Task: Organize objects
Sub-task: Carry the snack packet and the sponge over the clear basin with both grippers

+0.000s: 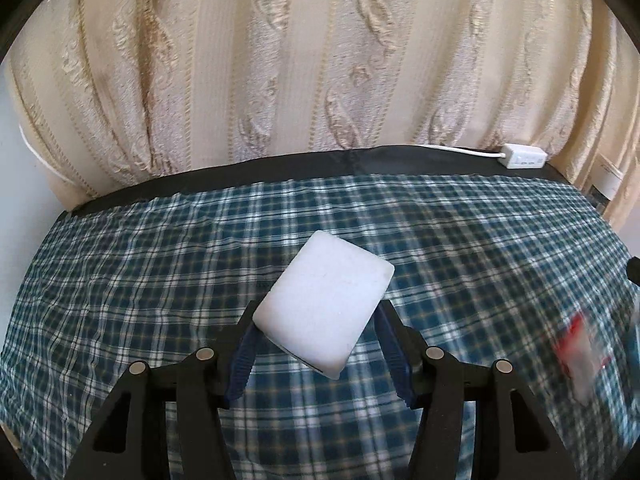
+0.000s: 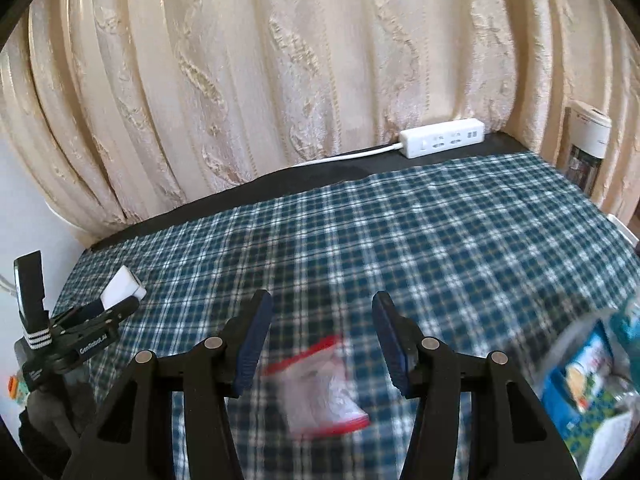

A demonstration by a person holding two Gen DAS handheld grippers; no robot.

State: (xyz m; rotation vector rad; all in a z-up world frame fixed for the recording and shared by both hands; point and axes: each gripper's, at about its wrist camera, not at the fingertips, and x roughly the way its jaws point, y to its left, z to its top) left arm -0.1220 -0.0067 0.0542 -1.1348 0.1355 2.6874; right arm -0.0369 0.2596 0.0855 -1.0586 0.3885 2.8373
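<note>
The left gripper (image 1: 316,328) is clamped on a white block (image 1: 326,304), its blue pads (image 1: 244,356) pressing the block's two long sides near one end; the block juts forward and upward, tilted, lifted off the plaid cloth (image 1: 160,280), which suggests it is being carried to a spot rather than set down. In the right wrist view the same gripper (image 2: 120,300) shows at the far left, block (image 2: 122,286) held above the cloth's left edge.

The right gripper (image 2: 322,332) is spread wide and holds nothing; a clear bag (image 2: 320,388) with red trim lies on the cloth (image 2: 440,248) below and between its fingers, blurred, so whether they touch it cannot be told; the spread jaws over it look like readiness for a pick, though that is a guess. The bag (image 1: 580,352) also appears blurred at the right of the left wrist view. At the right edge sits a blurred heap of packets (image 2: 588,380), blue and teal; probably the pile waiting to be sorted.

Farther back the cloth ends short of a dark table edge (image 2: 280,184); a white power strip (image 2: 442,138) lies there against the curtain (image 2: 280,60), well apart from the work; a white appliance (image 2: 588,140) stands at the far right corner.
</note>
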